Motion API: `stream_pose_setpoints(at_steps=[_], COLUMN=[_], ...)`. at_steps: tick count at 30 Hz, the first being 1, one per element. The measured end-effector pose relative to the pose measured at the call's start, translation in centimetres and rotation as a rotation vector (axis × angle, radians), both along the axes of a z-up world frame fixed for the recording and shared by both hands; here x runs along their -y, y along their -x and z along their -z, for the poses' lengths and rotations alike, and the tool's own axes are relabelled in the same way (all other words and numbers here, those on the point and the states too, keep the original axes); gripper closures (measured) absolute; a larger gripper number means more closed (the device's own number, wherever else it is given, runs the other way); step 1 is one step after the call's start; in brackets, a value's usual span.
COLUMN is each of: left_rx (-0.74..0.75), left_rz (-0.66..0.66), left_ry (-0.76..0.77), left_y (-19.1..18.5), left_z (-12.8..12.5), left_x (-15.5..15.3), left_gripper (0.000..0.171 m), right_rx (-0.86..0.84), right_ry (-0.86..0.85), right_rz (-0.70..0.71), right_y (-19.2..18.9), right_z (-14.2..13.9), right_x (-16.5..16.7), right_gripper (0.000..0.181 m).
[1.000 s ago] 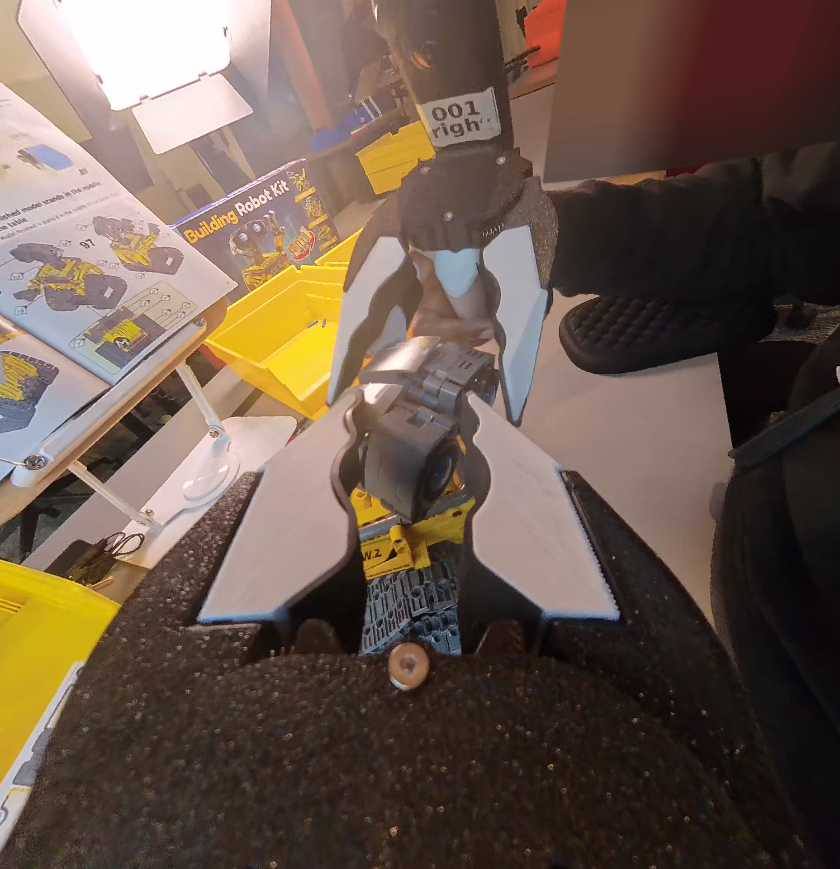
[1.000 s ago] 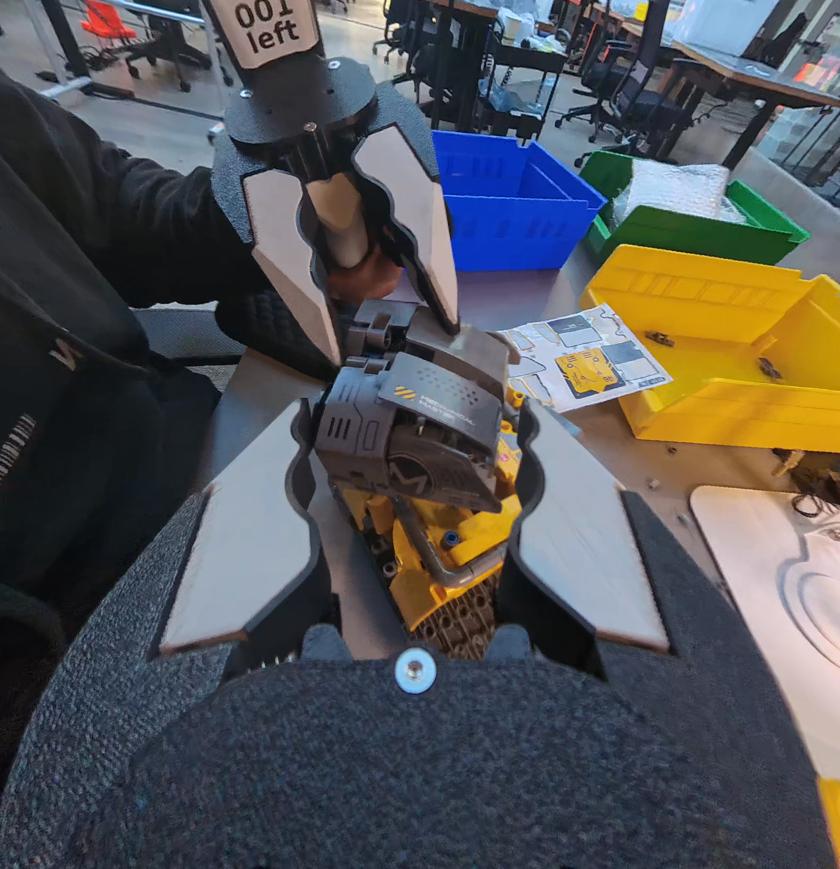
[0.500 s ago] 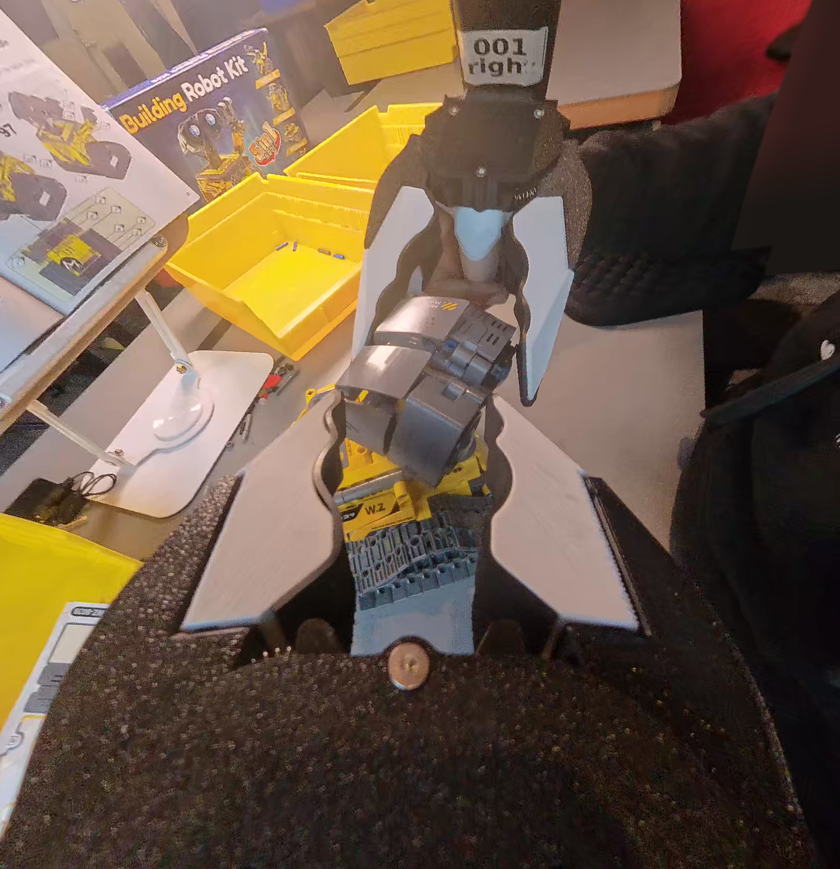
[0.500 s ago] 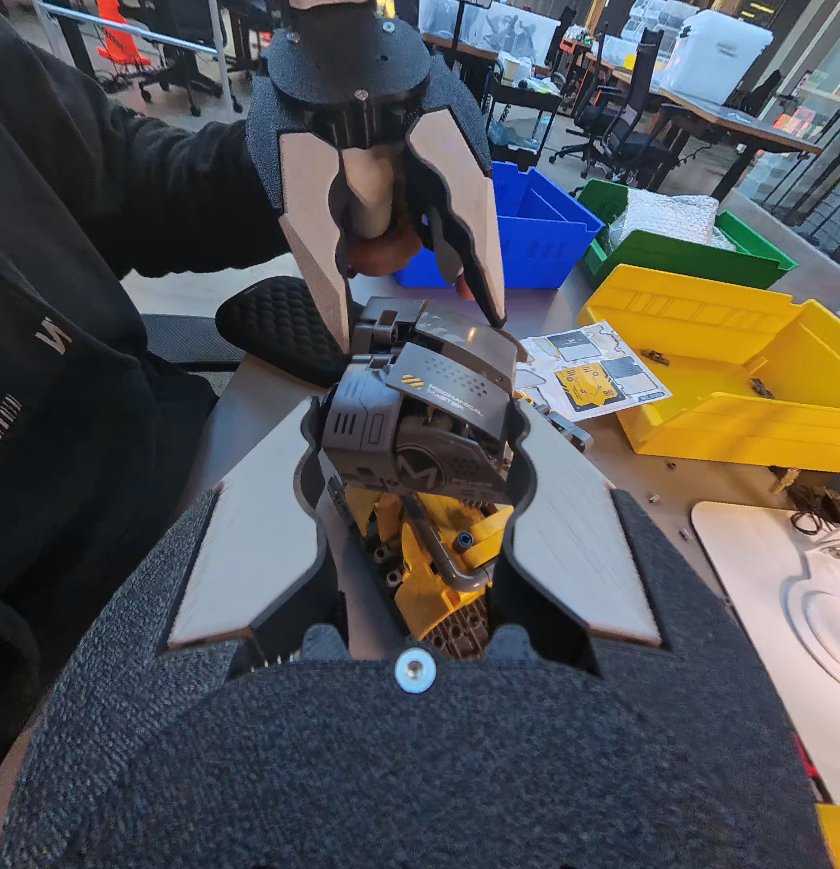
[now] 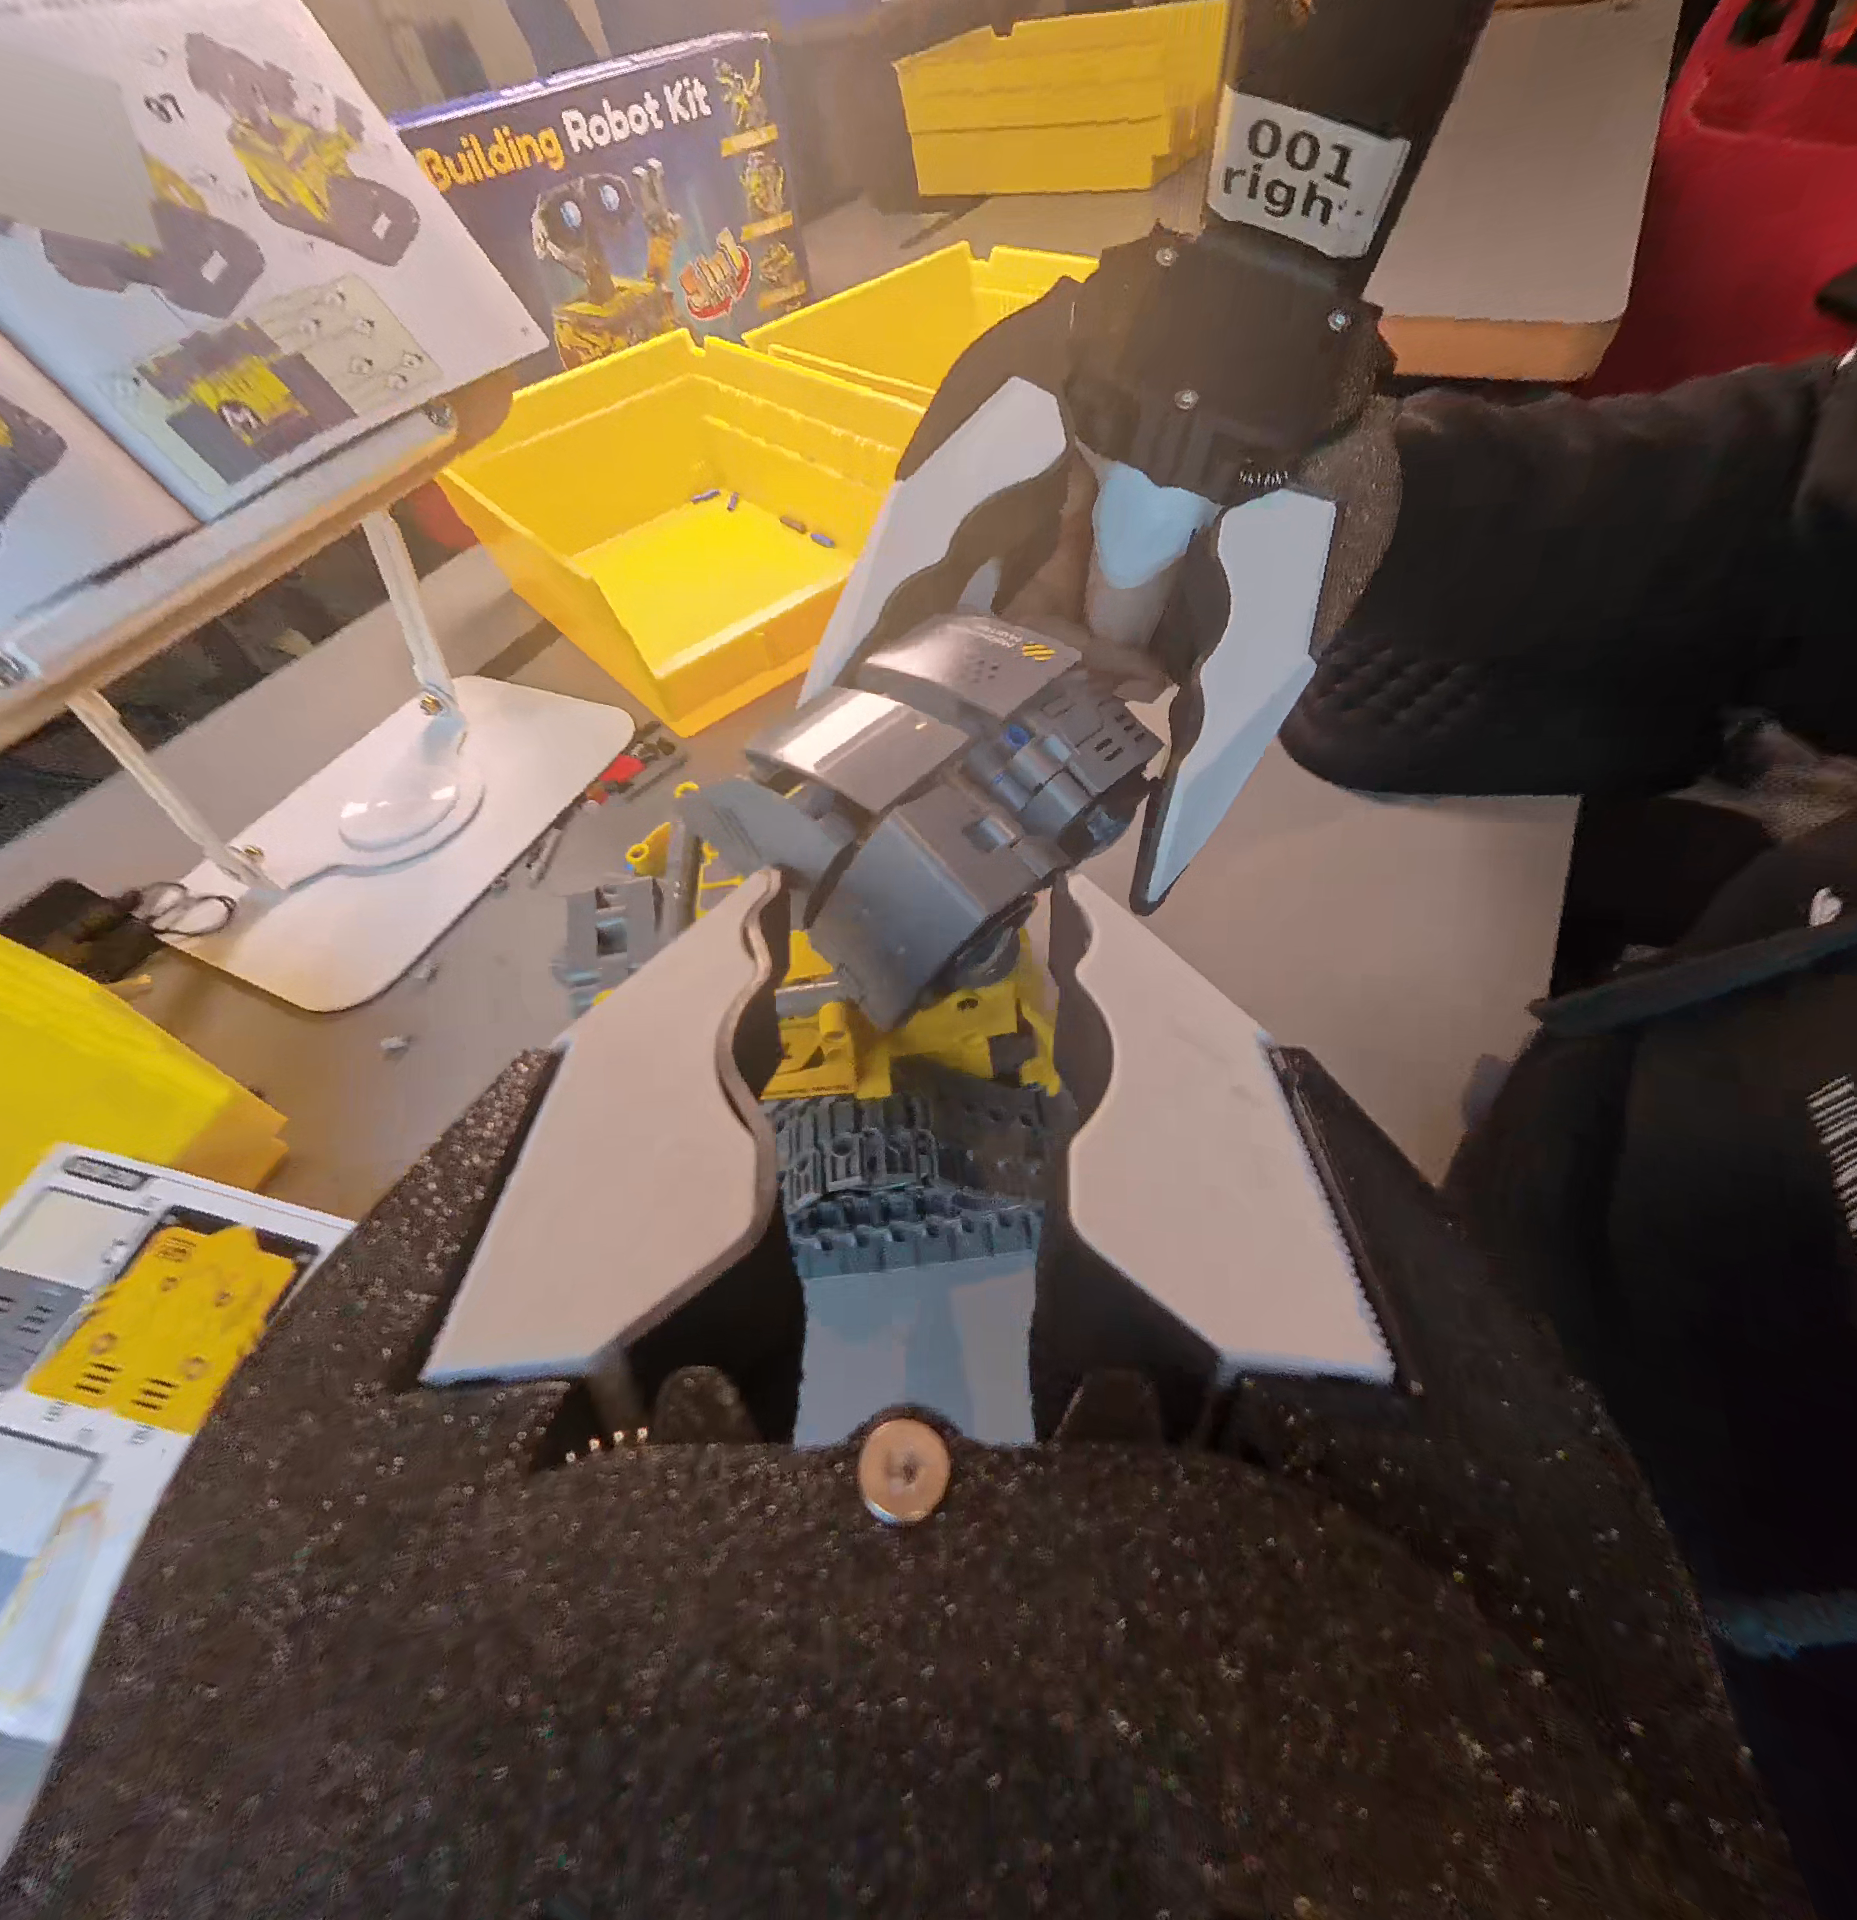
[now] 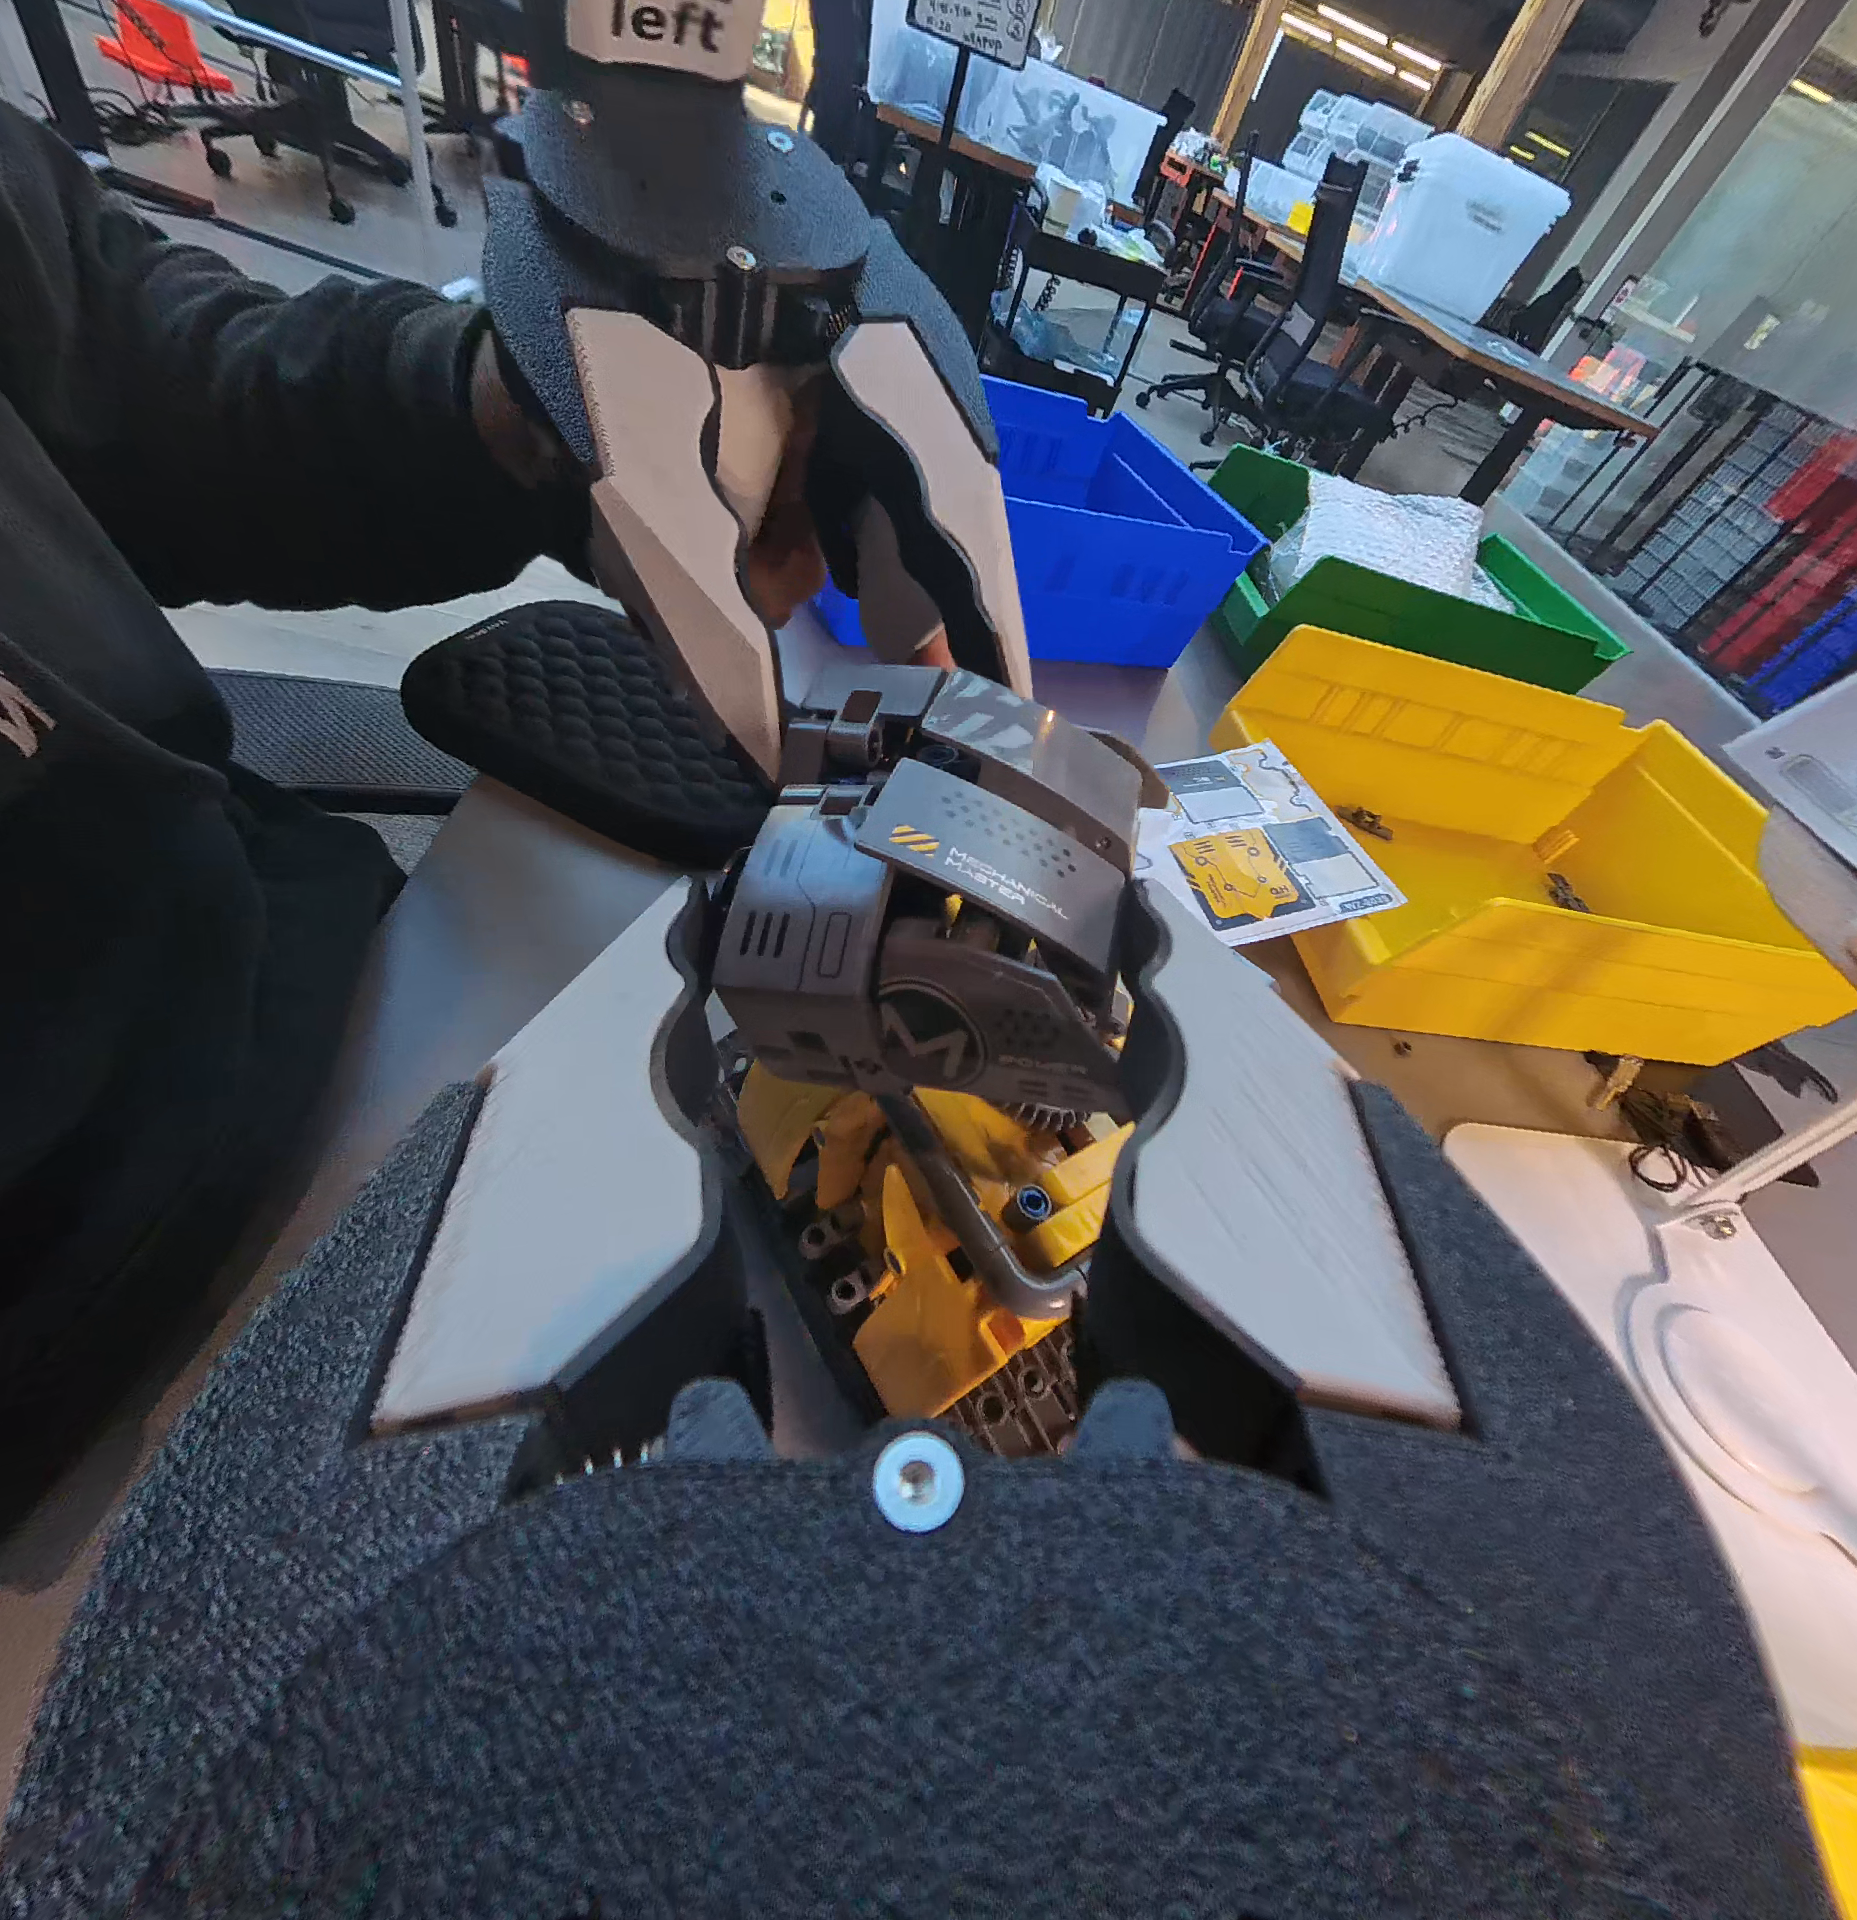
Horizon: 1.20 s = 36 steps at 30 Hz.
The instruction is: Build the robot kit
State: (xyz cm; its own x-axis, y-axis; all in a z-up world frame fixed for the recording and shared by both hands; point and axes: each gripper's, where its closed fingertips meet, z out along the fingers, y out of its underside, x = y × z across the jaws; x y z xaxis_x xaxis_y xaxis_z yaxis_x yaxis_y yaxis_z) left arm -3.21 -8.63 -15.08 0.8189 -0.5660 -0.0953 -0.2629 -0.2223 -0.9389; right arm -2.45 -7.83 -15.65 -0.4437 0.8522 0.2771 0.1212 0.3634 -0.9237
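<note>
A brick-built robot model, with a grey head [image 5: 903, 883] over a yellow body [image 5: 882, 1049] and grey tracks, sits tilted between both grippers above the grey table. My left gripper [image 5: 919, 894] is shut on the head from the near side. My right gripper [image 6: 913, 914] is shut on the same grey head [image 6: 903, 987] from the opposite side. Each gripper shows across from the other: the right gripper [image 5: 986, 795] in the left wrist view, the left gripper [image 6: 893, 722] in the right wrist view. The fingers hide part of the yellow body [image 6: 934, 1278].
Yellow bins [image 5: 695, 540] and a kit box [image 5: 633, 197] stand behind. An instruction booklet [image 5: 228, 260] rests on a stand with a white base [image 5: 384, 852]. Loose parts [image 5: 602, 935] and a sticker sheet [image 6: 1256, 862] lie on the table. Blue [image 6: 1100, 561], green [image 6: 1423, 613] and yellow [image 6: 1526, 935] bins stand beyond. The grippers are tip to tip, or close to it.
Both grippers have stayed on the model. The left wrist view has tipped downward, so more table and loose parts show. The grey head has tilted and turned a little between the fingers.
</note>
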Motion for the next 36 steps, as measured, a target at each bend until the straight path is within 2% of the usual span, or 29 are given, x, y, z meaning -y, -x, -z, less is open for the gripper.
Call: stream_pose_setpoints(at_steps=[3,11,24,29,30,32,34,36], left_rx=[0.102,0.208,0.658,0.88,0.93,1.074,1.152,1.167], left_rz=[0.008,-0.021,0.015,0.009,0.014,0.021,-0.008,0.003], left_ry=[0.038,-0.015,0.113,0.17,0.176,0.197,0.196,0.171], left_y=[0.0,-0.2,-0.7,-0.9,-1.0,-1.0,-1.0,-0.6], left_z=[0.6,0.6,1.7,1.8,1.8,2.1,3.0,2.8], left_x=[0.1,0.1,0.6,0.5,0.6,0.5,0.2,0.2], left_gripper=[0.12,0.122,0.128,0.132,0.133,0.157,0.163,0.168], right_rx=[-0.023,-0.076,-0.169,-0.178,-0.181,-0.188,-0.186,-0.172], right_ry=[-0.03,-0.036,-0.178,-0.217,-0.22,-0.283,-0.379,-0.352], right_rz=[0.009,0.071,0.151,0.187,0.195,0.224,0.242,0.257], right_y=[0.0,-0.1,-0.2,-0.1,0.0,0.3,0.7,0.9], right_z=[0.1,0.1,0.6,0.7,0.7,0.9,1.4,1.6], right_x=[0.2,0.2,0.4,0.1,0.0,-0.2,-0.2,-0.6], right_gripper=[0.103,0.103,0.105,0.105,0.105,0.105,0.104,0.105])
